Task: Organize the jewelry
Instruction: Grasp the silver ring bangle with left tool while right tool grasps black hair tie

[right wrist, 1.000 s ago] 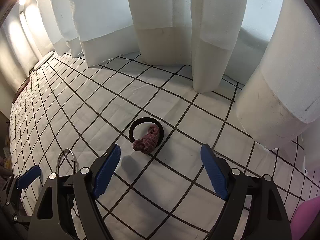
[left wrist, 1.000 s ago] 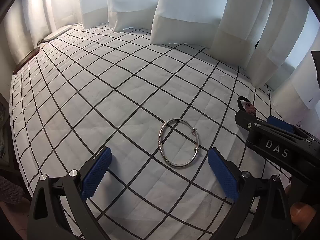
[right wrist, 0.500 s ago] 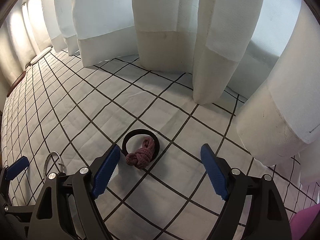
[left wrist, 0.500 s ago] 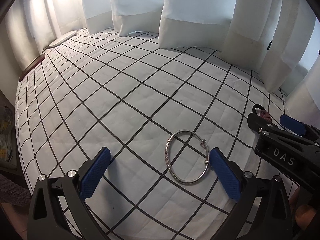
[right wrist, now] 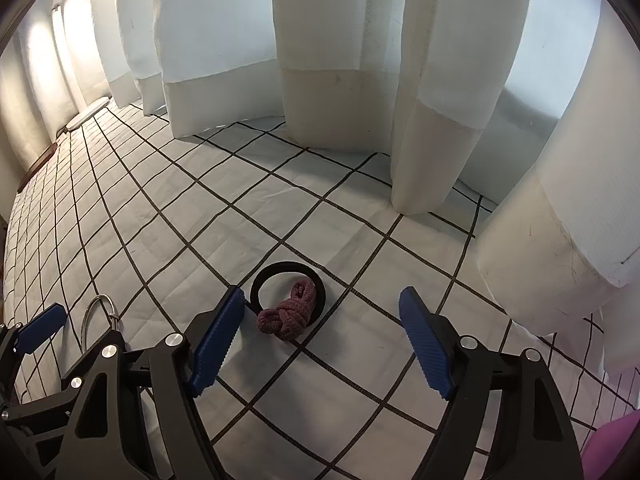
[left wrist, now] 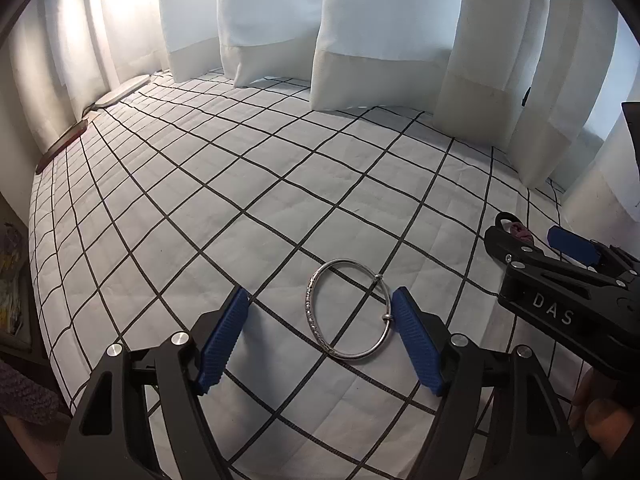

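White quilted bedspread with a black grid, white curtains hanging along the far edge; no tray or box for jewelry in either view. Task looks barely begun; both pieces lie loose on the cloth, neither lifted, sorting all still to do.

Left gripper low over the spread, jaws apart, holding nothing; silver bangle lies flat between the blue pads, off to the right side, its clasp bead just beside the right pad, possibly touching, hard to tell at this angle; left pad well clear of it.

Right gripper likewise spread wide and empty; black hair tie with its mauve knitted knot lies ahead between the fingers, nearer the left finger, not touched; the bangle shows at that view's left edge.
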Available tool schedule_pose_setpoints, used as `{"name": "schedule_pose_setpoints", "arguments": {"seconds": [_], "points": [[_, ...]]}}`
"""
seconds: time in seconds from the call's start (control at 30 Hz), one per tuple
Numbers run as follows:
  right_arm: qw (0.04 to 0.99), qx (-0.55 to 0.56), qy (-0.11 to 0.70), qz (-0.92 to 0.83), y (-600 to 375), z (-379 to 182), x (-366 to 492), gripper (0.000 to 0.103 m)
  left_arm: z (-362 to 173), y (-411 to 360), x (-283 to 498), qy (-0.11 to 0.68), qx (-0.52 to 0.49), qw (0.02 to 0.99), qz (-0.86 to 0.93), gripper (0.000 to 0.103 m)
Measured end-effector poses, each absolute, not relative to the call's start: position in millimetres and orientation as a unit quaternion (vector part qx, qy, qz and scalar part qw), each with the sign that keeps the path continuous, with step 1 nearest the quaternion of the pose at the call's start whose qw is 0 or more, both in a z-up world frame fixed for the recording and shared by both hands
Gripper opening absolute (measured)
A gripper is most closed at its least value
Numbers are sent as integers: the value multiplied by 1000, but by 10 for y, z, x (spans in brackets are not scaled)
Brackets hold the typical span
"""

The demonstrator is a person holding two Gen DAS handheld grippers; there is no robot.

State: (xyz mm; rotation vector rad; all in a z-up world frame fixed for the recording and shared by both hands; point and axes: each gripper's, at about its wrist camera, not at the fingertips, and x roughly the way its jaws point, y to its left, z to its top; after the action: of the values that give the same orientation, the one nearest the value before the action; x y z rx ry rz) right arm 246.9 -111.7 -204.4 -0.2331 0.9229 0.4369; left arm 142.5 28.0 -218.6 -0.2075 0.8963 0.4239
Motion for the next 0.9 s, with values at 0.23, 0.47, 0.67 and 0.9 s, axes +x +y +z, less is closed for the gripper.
{"name": "schedule_pose_setpoints", "arguments": {"seconds": [0.23,0.47,0.67,0.9], "points": [[866,-122,429,226,-1041,-2016,2372,40,-2158,265,1437,431,-96,876,195,43],[868,-116,427,225,-1071,-1992,2342,21,-2143,324,1343,423,-89,877,209,42],[868,-72,435,230,-1174,-1977,2310,21,-2081,364,1255,411,-88,885,201,42],[864,-52,446,226,-1167,-1955,2210,21,-2051,481,1220,414,-107,885,183,43]]}}
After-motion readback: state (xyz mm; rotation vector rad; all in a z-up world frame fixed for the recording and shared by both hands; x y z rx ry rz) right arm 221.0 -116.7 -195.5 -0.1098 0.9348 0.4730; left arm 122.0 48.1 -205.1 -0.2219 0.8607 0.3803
